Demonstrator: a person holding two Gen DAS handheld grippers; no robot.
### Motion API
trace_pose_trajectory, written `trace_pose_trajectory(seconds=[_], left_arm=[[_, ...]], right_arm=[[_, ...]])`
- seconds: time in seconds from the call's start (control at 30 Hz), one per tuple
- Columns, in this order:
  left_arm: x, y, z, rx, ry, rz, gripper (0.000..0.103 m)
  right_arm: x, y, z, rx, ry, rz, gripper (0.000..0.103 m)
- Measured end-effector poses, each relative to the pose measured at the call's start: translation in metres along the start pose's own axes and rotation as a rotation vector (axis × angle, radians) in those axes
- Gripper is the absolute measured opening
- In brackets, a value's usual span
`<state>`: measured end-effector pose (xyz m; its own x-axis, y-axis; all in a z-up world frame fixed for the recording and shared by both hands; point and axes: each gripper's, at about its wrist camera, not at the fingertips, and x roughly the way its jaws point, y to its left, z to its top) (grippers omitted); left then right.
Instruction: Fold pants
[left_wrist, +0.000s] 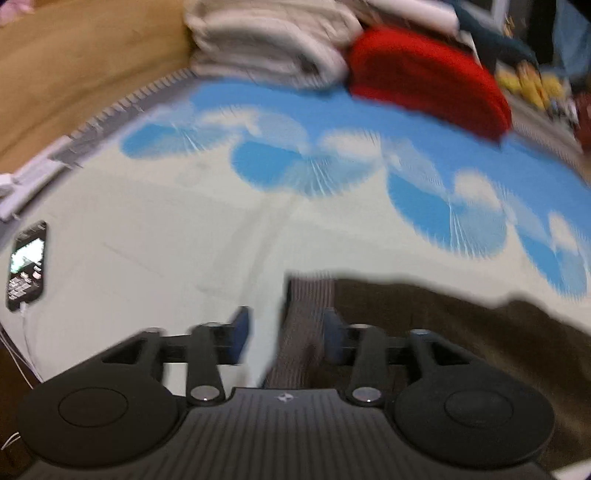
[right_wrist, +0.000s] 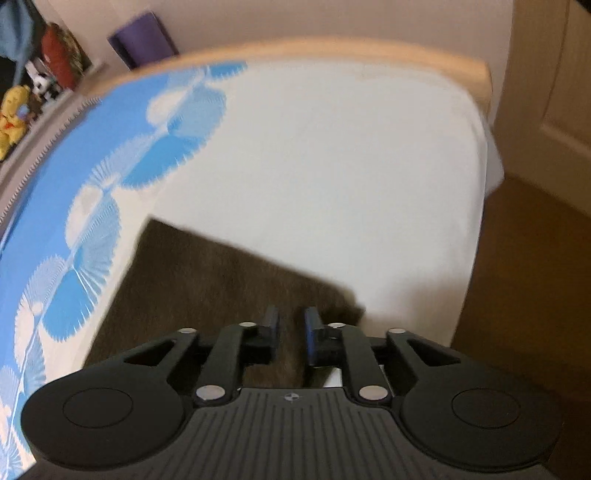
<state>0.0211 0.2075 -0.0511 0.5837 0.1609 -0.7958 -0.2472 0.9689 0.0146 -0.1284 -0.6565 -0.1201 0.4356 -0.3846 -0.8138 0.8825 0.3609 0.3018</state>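
Dark brown pants (left_wrist: 461, 332) lie flat on a bed sheet (left_wrist: 166, 236) that is white with blue fan prints. Their ribbed waistband (left_wrist: 306, 306) points up the left wrist view. My left gripper (left_wrist: 286, 326) hovers over that waistband with its jaws wide apart, gripping nothing. In the right wrist view the pants (right_wrist: 207, 280) form a folded rectangle near the bed's right side. My right gripper (right_wrist: 291, 321) is over their near right corner, its jaws a narrow gap apart; the fabric shows below them, not pinched.
A lit phone (left_wrist: 27, 266) on a white cable lies at the sheet's left edge. Folded cream cloth (left_wrist: 266, 48) and a red garment (left_wrist: 424, 74) sit at the far end. Plush toys (right_wrist: 14, 110) line the far side. The mattress edge (right_wrist: 476, 206) drops to a wooden floor (right_wrist: 524, 280).
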Motion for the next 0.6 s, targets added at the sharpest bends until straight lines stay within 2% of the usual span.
trace_pose_trajectory(seconds=[0.07, 0.1, 0.17, 0.23, 0.3, 0.33, 0.37, 0.47, 0.5, 0.53, 0.6], left_arm=[[0.016, -0.003, -0.004, 0.026, 0.087, 0.076, 0.061], [0.023, -0.001, -0.004, 0.012, 0.130, 0.088, 0.061], [0.031, 0.010, -0.006, -0.065, 0.195, 0.030, 0.061], [0.033, 0.013, -0.009, -0.087, 0.220, -0.026, 0.060], [0.033, 0.005, -0.013, -0.031, 0.228, -0.028, 0.043], [0.032, -0.001, -0.014, 0.008, 0.217, -0.018, 0.036], [0.024, -0.007, -0.015, 0.055, 0.172, -0.001, 0.018], [-0.009, -0.007, -0.010, 0.060, -0.013, 0.018, 0.015], [-0.014, -0.006, -0.010, 0.050, -0.028, 0.022, 0.015], [-0.012, -0.007, -0.012, 0.056, -0.001, 0.041, 0.016], [0.020, -0.013, -0.022, 0.113, 0.191, 0.095, 0.018]], right_arm=[[-0.002, 0.005, 0.000, -0.028, -0.019, 0.018, 0.026], [-0.001, 0.007, -0.001, -0.036, -0.016, 0.026, 0.026], [0.004, 0.012, -0.002, -0.046, 0.009, 0.049, 0.026], [0.009, 0.017, -0.004, -0.049, 0.044, 0.069, 0.027], [0.014, 0.023, -0.006, -0.064, 0.084, 0.099, 0.031], [0.018, 0.027, -0.009, -0.085, 0.107, 0.112, 0.033], [0.021, 0.034, -0.012, -0.119, 0.135, 0.120, 0.034], [0.027, 0.049, -0.027, -0.200, 0.209, 0.149, 0.034], [0.028, 0.055, -0.031, -0.228, 0.223, 0.153, 0.034], [0.030, 0.060, -0.035, -0.265, 0.236, 0.146, 0.034], [0.037, 0.068, -0.043, -0.335, 0.265, 0.098, 0.034]])
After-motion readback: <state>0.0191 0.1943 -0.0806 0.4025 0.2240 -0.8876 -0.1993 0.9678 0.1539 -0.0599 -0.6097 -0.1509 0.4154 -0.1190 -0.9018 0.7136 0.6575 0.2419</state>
